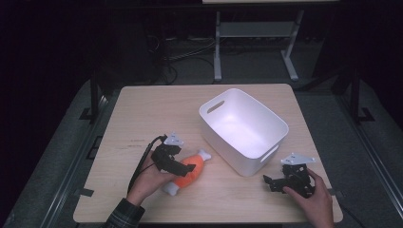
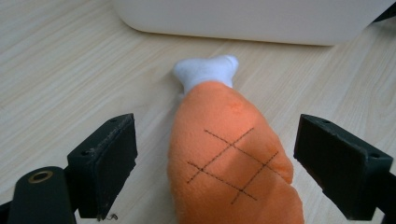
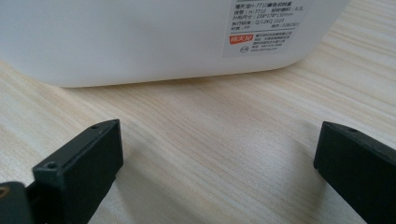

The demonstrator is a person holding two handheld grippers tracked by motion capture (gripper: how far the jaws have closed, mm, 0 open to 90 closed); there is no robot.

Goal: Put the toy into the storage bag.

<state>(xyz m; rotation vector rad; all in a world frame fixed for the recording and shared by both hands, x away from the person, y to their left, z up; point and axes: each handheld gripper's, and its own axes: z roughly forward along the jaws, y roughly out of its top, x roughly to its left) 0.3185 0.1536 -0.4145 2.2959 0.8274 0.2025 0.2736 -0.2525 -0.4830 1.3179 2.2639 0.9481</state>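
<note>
An orange plush drumstick (image 1: 190,172) with white ends lies on the wooden table (image 1: 157,109), left of the white bin (image 1: 243,128). My left gripper (image 1: 186,167) stands open over it. In the left gripper view the plush drumstick (image 2: 229,154) lies between the two black jaws, with a gap on each side, and its white tip points toward the white bin (image 2: 252,18). My right gripper (image 1: 269,181) rests open near the table's front right, with bare wood between its jaws and the white bin (image 3: 140,37) close ahead.
The bin is empty and has handle cutouts; a label (image 3: 266,23) sits on the wall facing my right gripper. A table frame (image 1: 256,33) and cables stand on the floor beyond the far edge.
</note>
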